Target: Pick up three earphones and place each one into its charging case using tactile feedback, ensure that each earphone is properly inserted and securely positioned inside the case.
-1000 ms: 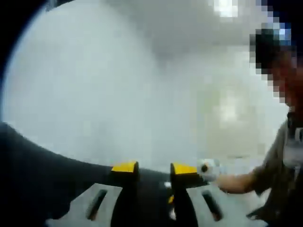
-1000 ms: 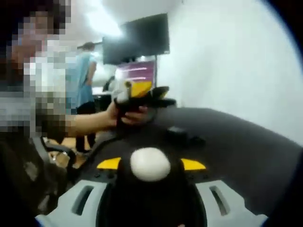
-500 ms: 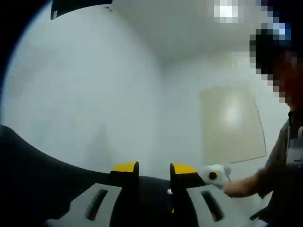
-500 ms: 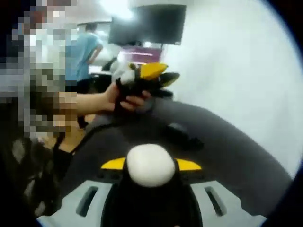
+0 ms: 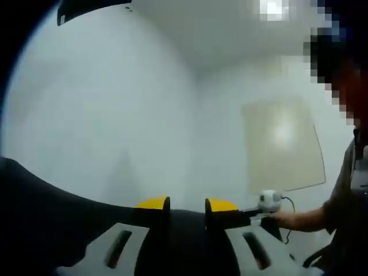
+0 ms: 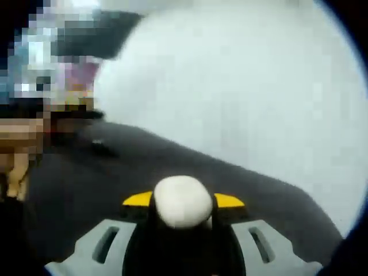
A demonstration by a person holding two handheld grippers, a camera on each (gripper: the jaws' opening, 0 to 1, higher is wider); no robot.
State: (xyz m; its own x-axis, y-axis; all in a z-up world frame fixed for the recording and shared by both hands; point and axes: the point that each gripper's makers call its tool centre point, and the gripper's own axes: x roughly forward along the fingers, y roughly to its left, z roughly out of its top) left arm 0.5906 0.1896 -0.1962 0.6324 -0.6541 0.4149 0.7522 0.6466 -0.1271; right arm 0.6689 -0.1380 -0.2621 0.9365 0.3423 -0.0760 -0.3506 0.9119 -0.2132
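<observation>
In the right gripper view, the right gripper, its yellow-tipped jaws clenched, grips a rounded white earphone charging case between them above a dark tabletop that runs back to a plain white wall. In the left gripper view, the left gripper is released, its yellow-tipped jaws parted with nothing between them, above the same dark surface. To its right, a person's hand holds the other gripper, a pale panel on the wall behind.
</observation>
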